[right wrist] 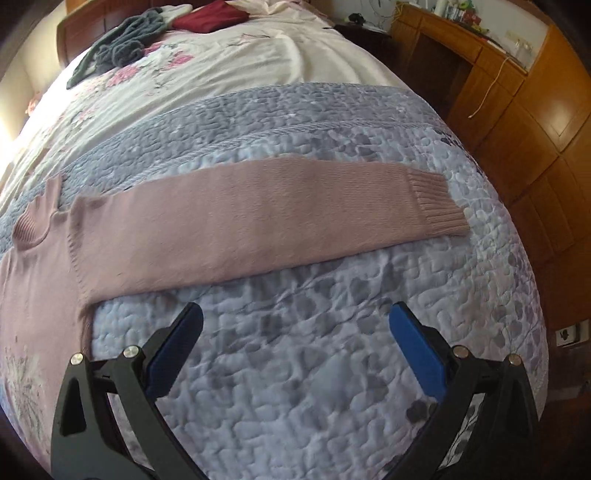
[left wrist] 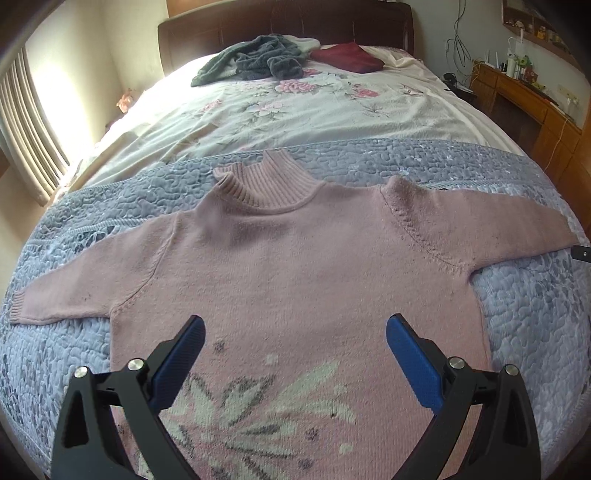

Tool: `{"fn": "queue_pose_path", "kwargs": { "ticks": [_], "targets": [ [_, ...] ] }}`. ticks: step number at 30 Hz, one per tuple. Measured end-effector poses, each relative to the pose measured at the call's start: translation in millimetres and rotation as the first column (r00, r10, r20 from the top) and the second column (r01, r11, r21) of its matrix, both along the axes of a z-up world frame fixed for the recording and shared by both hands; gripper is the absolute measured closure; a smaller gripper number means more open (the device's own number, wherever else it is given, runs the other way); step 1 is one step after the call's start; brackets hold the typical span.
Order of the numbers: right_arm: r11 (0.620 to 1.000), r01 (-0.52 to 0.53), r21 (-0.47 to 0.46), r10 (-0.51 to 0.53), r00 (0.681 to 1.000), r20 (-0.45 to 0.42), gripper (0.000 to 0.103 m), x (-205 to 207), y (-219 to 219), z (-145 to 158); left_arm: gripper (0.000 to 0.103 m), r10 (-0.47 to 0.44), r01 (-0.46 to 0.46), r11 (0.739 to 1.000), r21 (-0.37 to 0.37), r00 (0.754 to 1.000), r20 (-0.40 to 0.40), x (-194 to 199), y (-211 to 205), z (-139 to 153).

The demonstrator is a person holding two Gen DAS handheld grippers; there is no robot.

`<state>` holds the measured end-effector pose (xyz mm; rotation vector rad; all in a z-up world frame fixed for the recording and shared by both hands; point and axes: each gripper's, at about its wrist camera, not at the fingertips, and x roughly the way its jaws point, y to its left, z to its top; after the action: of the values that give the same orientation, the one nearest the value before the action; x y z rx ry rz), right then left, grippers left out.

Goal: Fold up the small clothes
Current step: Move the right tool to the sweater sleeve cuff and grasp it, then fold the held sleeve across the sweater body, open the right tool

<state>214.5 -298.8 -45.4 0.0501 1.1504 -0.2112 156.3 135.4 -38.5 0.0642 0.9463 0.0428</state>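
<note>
1. Left gripper [left wrist: 295,328] gapes wide, empty, over the sweater [left wrist: 295,266] chest.
2. Right gripper [right wrist: 295,317] likewise wide, empty, over the quilt [right wrist: 295,369] near the right sleeve [right wrist: 258,221].
3. Sweater lies flat, 2 sleeves spread.
4. Soft, limp knit, probably light; pinch the ribbed cuff [right wrist: 436,206].

The right gripper [right wrist: 295,325] is wide open, with blue pads [right wrist: 417,354] on its black fingers. Nothing is between them. It hangs over a bumpy grey-blue quilt [right wrist: 295,369] on a bed. At 12 o'clock from the gripper lies one long sleeve of a pink sweater [right wrist: 240,229], flat on the quilt. Its ribbed cuff [right wrist: 436,206] points toward 2 o'clock. The sweater's body is at 9 o'clock. Far up at 11 o'clock sit grey clothes [right wrist: 122,48] and a dark red cloth [right wrist: 210,16]. Brown wooden cupboards [right wrist: 517,122] stand at 2 o'clock.
</note>
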Motion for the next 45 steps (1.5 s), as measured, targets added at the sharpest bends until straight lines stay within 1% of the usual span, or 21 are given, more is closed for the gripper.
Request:
{"fn": "queue_pose_path", "kwargs": {
  "ticks": [3, 5, 7, 9, 12, 17, 18, 19, 20, 21, 23, 25, 26, 27, 28, 29, 32, 34, 39, 42, 45],
  "targets": [
    [0.997, 0.076, 0.03, -0.075, 0.997, -0.035, 0.003, 31, -55, -19, 0.004, 0.004, -0.004, 1.0, -0.018, 1.0, 0.005, 24, -12, -3],
    [0.988, 0.134, 0.081, -0.129, 0.99, -0.063, 0.003, 47, -90, -32, 0.004, 0.009, -0.008, 1.0, -0.027, 1.0, 0.009, 36, -17, -6],
    [0.974, 0.196, 0.111, -0.189, 0.979, -0.074, 0.003, 56, -119, -43, 0.004, 0.013, -0.013, 1.0, -0.021, 1.0, 0.006, 45, -20, -10],
    [0.963, 0.245, 0.111, -0.236, 0.967, -0.091, 0.003, 61, -143, -52, 0.004, 0.013, -0.013, 1.0, -0.012, 1.0, 0.004, 50, -21, -16],
    [0.95, 0.278, 0.143, -0.261, 0.957, -0.127, 0.003, 66, -167, -67, 0.004, 0.022, -0.022, 1.0, 0.006, 1.0, -0.01, 59, -22, -26],
    [0.928, 0.3, 0.22, -0.276, 0.952, -0.135, 0.003, 70, -185, -78, 0.004, 0.036, -0.035, 0.999, 0.016, 0.999, -0.028, 67, -22, -38],
    [0.929, 0.299, 0.218, -0.275, 0.952, -0.131, 0.004, 70, -186, -78, 0.004, 0.035, -0.035, 0.999, 0.017, 0.999, -0.028, 68, -22, -39],
    [0.932, 0.292, 0.214, -0.27, 0.955, -0.124, 0.01, 72, -184, -78, 0.004, 0.033, -0.033, 0.999, 0.017, 0.999, -0.029, 68, -23, -40],
    [0.938, 0.278, 0.207, -0.259, 0.959, -0.114, 0.02, 72, -182, -77, 0.004, 0.03, -0.03, 0.999, 0.017, 0.999, -0.03, 68, -24, -41],
    [0.942, 0.263, 0.207, -0.245, 0.964, -0.107, 0.025, 75, -179, -76, 0.004, 0.027, -0.027, 0.999, 0.017, 0.999, -0.031, 68, -25, -42],
    [0.948, 0.248, 0.198, -0.232, 0.968, -0.099, 0.041, 78, -170, -73, 0.004, 0.023, -0.022, 1.0, 0.019, 0.999, -0.031, 68, -26, -42],
    [0.953, 0.236, 0.188, -0.223, 0.971, -0.09, 0.052, 78, -166, -69, 0.004, 0.023, -0.023, 1.0, 0.02, 0.999, -0.028, 68, -25, -40],
    [0.955, 0.234, 0.184, -0.221, 0.972, -0.085, 0.063, 79, -165, -69, 0.004, 0.025, -0.024, 1.0, 0.017, 0.999, -0.027, 68, -24, -40],
    [0.954, 0.227, 0.197, -0.216, 0.973, -0.076, 0.071, 77, -162, -66, 0.004, 0.028, -0.027, 1.0, 0.011, 0.999, -0.028, 68, -22, -39],
    [0.949, 0.222, 0.224, -0.212, 0.975, -0.067, 0.082, 80, -154, -63, 0.004, 0.032, -0.031, 0.999, 0.005, 0.999, -0.028, 68, -19, -37],
    [0.947, 0.215, 0.239, -0.208, 0.977, -0.057, 0.085, 81, -149, -59, 0.004, 0.036, -0.036, 0.999, 0.0, 0.999, -0.029, 67, -15, -37],
    [0.956, 0.183, 0.228, -0.185, 0.983, -0.012, 0.086, 78, -127, -42, 0.004, 0.05, -0.05, 0.999, -0.001, 0.998, -0.029, 66, -4, -34],
    [0.954, 0.15, 0.26, -0.161, 0.987, 0.022, 0.086, 77, -108, -29, 0.004, 0.061, -0.06, 0.998, 0.005, 0.998, -0.03, 66, 6, -33],
    [0.954, -0.02, 0.299, -0.012, 0.994, 0.106, 0.086, 66, -44, 6, 0.004, 0.079, -0.079, 0.997, 0.006, 0.996, -0.047, 62, 30, -34],
    [0.935, -0.14, 0.326, 0.098, 0.985, 0.143, 0.086, 65, 14, 18, 0.004, 0.085, -0.085, 0.996, 0.001, 0.995, -0.048, 56, 41, -33],
    [0.897, -0.241, 0.372, 0.189, 0.967, 0.171, 0.086, 62, 73, 24, 0.004, 0.092, -0.093, 0.996, -0.017, 0.995, -0.05, 50, 53, -31]
  ]
}}
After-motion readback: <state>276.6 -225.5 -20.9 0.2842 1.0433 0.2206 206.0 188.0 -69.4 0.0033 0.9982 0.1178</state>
